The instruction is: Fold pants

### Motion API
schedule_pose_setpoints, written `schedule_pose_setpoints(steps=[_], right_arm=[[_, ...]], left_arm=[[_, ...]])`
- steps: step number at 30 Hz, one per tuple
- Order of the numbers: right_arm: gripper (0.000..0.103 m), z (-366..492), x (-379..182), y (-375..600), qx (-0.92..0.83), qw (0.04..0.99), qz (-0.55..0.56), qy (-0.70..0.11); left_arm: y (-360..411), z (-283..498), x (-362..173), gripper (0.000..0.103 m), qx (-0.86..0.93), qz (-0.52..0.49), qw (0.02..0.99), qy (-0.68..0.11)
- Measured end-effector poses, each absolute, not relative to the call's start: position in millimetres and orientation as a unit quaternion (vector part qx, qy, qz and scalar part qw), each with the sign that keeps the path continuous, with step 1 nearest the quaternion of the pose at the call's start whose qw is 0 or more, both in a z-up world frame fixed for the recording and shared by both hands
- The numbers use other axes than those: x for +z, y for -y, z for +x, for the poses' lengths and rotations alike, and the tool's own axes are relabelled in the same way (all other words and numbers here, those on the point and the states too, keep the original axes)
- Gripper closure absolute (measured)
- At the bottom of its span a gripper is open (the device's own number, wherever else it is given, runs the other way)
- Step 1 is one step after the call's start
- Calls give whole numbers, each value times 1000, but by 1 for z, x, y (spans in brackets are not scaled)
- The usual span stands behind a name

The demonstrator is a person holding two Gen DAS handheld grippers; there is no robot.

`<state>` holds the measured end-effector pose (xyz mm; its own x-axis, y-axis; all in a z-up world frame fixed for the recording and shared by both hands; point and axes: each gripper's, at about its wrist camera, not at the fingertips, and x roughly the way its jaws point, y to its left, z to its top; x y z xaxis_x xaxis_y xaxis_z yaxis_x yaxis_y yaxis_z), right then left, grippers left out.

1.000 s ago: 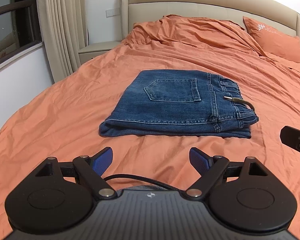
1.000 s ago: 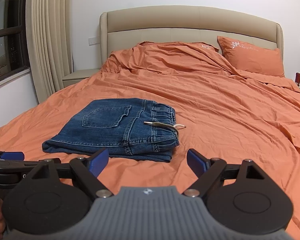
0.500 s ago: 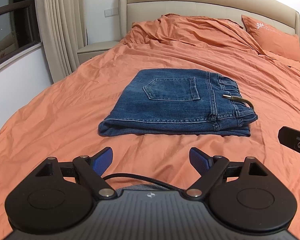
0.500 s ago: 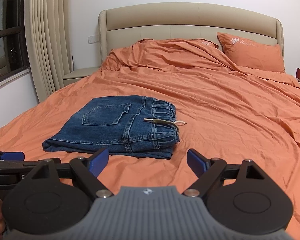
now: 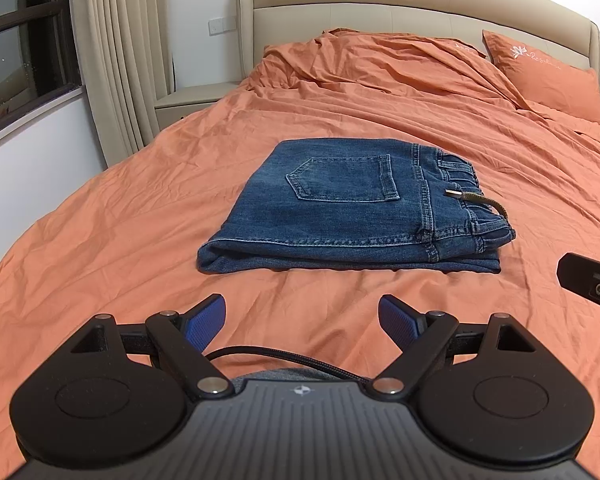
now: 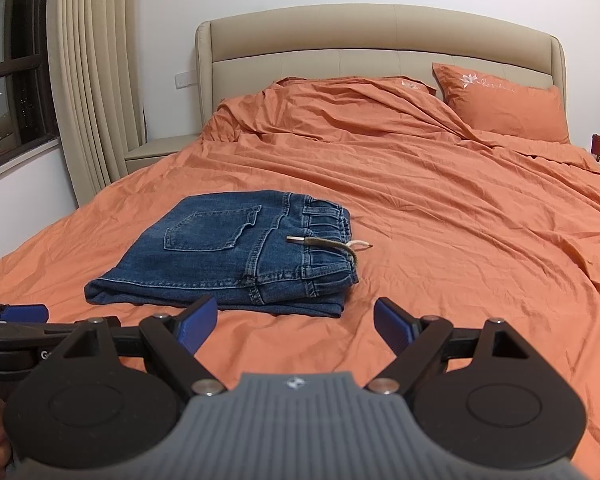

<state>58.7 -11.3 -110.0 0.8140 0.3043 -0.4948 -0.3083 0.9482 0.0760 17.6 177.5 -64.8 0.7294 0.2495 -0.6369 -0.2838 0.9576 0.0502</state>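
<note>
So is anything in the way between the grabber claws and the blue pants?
No, nothing visible. Only bare orange sheet lies between the left gripper and the folded pants. The same goes for the right gripper. Both are open and apart from the pants.

Black grippers, blue-padded fingers [image 5: 204, 322]

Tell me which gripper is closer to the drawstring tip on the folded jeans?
Right, by a small margin. The right gripper sits in front of the waistband end, where the drawstring tip lies. The left gripper faces the folded jeans at their middle. Both are open, touching nothing.
</note>
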Motion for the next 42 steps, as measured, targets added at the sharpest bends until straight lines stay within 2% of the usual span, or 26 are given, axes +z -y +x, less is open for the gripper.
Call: schedule_pose_setpoints(steps=[42], right_arm=[[21, 62, -113, 13, 161, 948, -3, -275]], left_arm=[[-179, 18, -65, 6, 130, -18, 936, -328]])
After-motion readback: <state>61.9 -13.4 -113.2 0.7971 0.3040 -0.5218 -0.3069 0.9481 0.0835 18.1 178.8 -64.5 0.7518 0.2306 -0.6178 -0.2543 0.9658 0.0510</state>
